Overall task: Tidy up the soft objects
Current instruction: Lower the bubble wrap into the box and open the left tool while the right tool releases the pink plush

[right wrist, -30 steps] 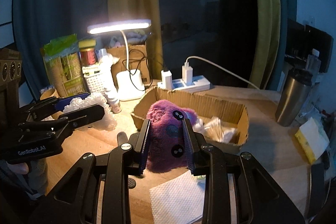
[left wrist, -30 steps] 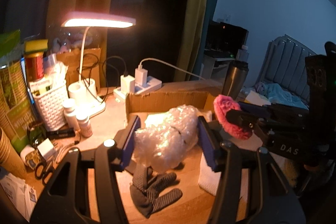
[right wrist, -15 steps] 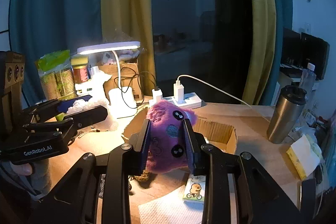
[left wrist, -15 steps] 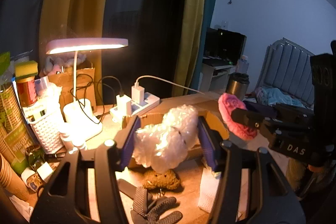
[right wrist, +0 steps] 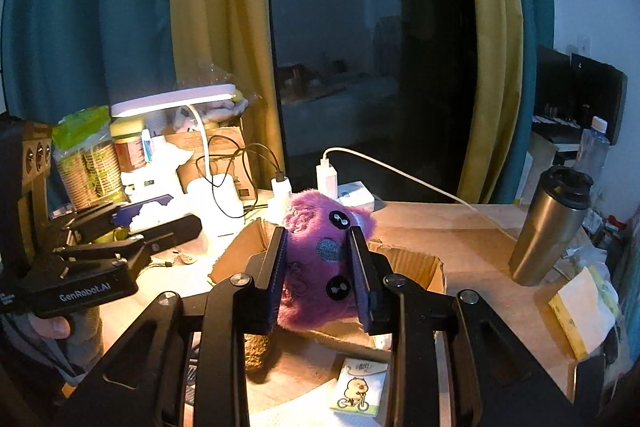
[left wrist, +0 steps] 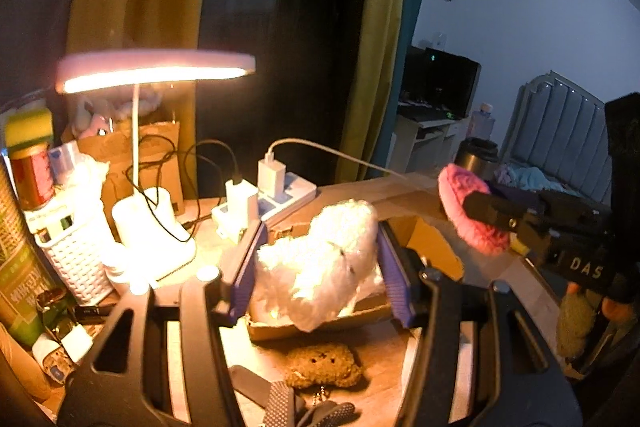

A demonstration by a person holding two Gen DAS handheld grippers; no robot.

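My left gripper is pinching a crumpled wad of bubble wrap, held above the near end of the cardboard box; my right gripper is clamped on the purple plush toy, which hangs over the box's near edge. In the left view the plush shows at 3 o'clock. I'd judge both loads very light and squashy: the wrap is springy and slick, so it may creep out unless I grip through its bulk, while the furry plush gives good friction when held across its middle. At 6 o'clock below the left gripper lie a small brown plush and a dotted glove on the table. A steel tumbler stands at 3 o'clock in the right view, the lit desk lamp at 10 in the left.
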